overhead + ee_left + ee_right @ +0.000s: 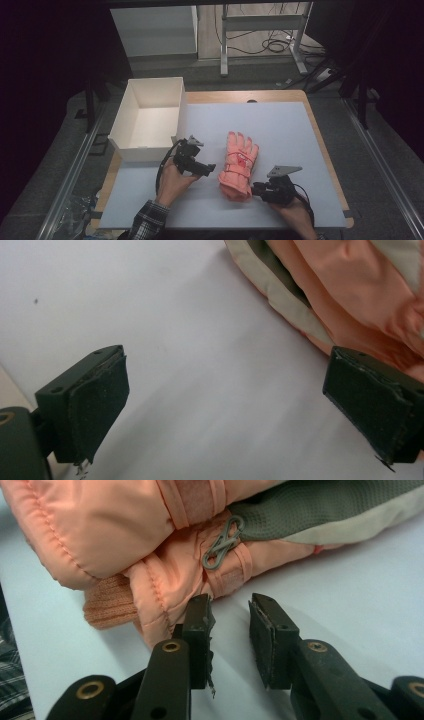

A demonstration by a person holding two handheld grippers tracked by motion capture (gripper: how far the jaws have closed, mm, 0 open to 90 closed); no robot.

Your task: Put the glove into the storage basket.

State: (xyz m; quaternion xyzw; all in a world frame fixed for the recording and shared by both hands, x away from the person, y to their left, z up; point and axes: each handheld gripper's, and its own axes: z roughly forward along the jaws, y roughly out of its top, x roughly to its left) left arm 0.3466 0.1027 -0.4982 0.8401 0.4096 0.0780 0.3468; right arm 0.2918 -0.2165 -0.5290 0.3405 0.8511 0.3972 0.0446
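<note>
A salmon-pink padded glove [240,165] lies on the white mat, fingers pointing away from the person and cuff toward them. My left gripper [212,167] is just left of the glove's cuff. In the left gripper view my left gripper [225,410] stands wide open over bare mat, its right jaw at the edge of the glove [350,285]. My right gripper [256,189] is at the cuff's right side. In the right gripper view my right gripper [230,625] has a narrow gap with nothing in it, tips close to the glove [100,525] just below a grey clip [222,542].
An open white box [150,115] stands at the table's far left, just behind the left hand. The white mat [285,130] covers a wooden table. Dark floor, rails and a metal frame surround the table.
</note>
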